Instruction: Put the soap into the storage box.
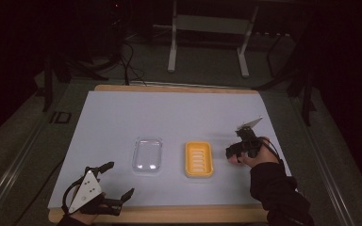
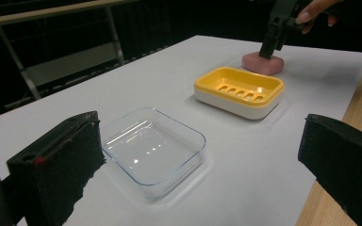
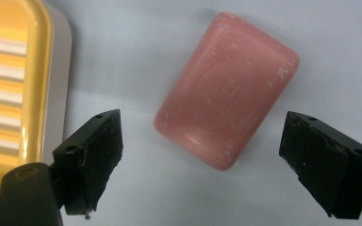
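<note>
Broadly, white table cover (image 1: pixel 122 117) first — glass dish (image 1: pixel 147 154) at centre, empty; yellow soap dish (image 1: pixel 199 159) just right of it, also empty. Further right, pink soap bar (image 3: pixel 226 89) flat on the cover beside the yellow dish, long axis slanted across the right gripper (image 3: pixel 200 160), whose jaws hang spread above it, straddling. Left gripper (image 1: pixel 115 181) well apart, near edge, released — holding nothing.

- No text, label, brand or number can be read.
- The soap (image 3: pixel 226 89) bears a round embossed stamp, too faint to read.
</note>
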Tool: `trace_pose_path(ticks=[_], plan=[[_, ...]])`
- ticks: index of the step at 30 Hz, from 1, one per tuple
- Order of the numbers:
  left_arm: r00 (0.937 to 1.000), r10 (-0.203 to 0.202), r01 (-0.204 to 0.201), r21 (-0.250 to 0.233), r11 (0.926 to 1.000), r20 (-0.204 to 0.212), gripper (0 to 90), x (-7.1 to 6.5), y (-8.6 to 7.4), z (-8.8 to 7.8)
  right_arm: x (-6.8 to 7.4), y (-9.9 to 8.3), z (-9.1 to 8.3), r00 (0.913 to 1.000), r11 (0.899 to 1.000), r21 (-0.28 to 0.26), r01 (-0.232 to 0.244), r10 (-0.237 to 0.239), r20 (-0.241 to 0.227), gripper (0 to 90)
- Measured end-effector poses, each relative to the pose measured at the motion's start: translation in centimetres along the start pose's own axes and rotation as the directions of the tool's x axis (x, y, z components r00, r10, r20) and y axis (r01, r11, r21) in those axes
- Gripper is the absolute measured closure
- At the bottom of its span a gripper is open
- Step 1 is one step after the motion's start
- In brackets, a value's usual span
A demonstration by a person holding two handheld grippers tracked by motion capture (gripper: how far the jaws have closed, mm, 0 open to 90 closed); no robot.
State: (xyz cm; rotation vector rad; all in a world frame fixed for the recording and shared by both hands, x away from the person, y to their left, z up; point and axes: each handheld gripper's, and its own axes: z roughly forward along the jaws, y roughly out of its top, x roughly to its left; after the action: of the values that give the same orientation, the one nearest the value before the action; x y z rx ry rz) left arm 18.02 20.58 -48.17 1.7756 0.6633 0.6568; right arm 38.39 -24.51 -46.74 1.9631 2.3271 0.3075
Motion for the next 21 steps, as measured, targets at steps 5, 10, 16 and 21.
trace_pose_path(ticks=[5, 10, 16, 21], plan=[[1.0, 0.0, 0.0, 0.002, 1.0, 0.001, 0.9, 0.0, 0.0, 0.0, -0.1, 0.8, 0.4, 0.9994, 0.999, 0.005, -0.033, 0.033, 0.006, 13.9], [1.0, 0.001, -0.001, 0.003, 1.0, 0.0, 1.0, 0.0, 0.0, 0.0, 0.0, 1.9, 1.3, 0.9945, 0.995, 0.013, -0.102, 0.102, 0.025, 15.4], [1.0, 0.0, 0.0, 0.0, 1.0, 0.001, 1.0, 0.0, 0.0, 0.0, -0.2, 2.5, 1.6, 0.9828, 0.985, -0.005, -0.175, 0.175, 0.059, 20.5], [1.0, -0.001, 0.001, -0.001, 1.0, 0.002, 1.0, 0.0, 0.0, -0.1, 0.4, 2.3, 1.4, 0.9775, 0.978, -0.007, -0.206, 0.206, 0.043, 22.7]])
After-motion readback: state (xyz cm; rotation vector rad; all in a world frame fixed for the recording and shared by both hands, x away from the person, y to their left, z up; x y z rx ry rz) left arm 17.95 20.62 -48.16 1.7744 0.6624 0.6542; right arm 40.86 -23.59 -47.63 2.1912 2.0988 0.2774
